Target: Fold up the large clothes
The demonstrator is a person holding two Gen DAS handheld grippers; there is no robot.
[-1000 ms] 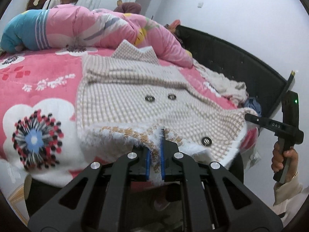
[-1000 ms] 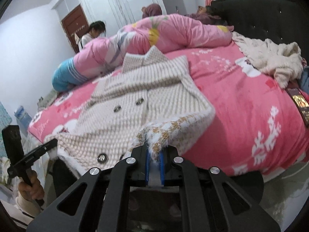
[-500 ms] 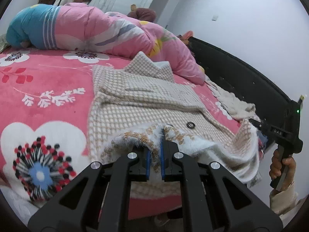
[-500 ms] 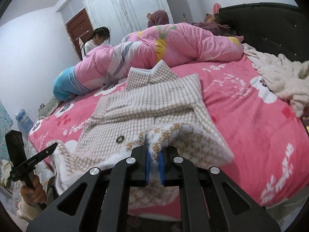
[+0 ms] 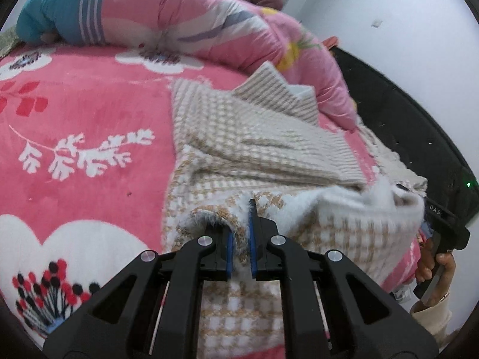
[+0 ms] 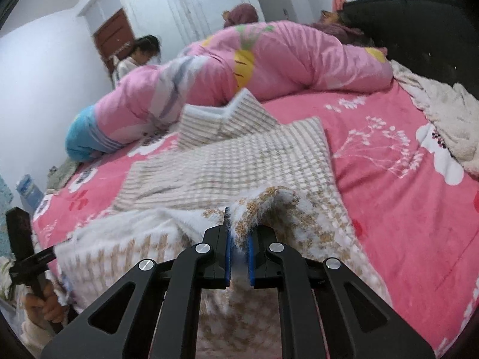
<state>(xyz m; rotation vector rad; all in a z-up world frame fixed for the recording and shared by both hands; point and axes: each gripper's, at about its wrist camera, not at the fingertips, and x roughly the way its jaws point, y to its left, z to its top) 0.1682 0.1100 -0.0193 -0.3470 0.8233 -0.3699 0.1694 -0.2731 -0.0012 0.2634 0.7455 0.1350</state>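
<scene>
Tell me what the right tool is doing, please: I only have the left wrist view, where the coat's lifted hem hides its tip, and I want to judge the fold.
Observer: The right tool is shut on the coat, with its fluffy hem pinched between both blue pads.
Operator: Is the bed free on that side?
Observer: The pink bedspread is bare right of the coat, up to a cream blanket heaped at the bed's edge, apart from the coat.
Operator: Is anyone nearby?
Observer: A person sits beyond the rolled quilt, near a brown door.
</scene>
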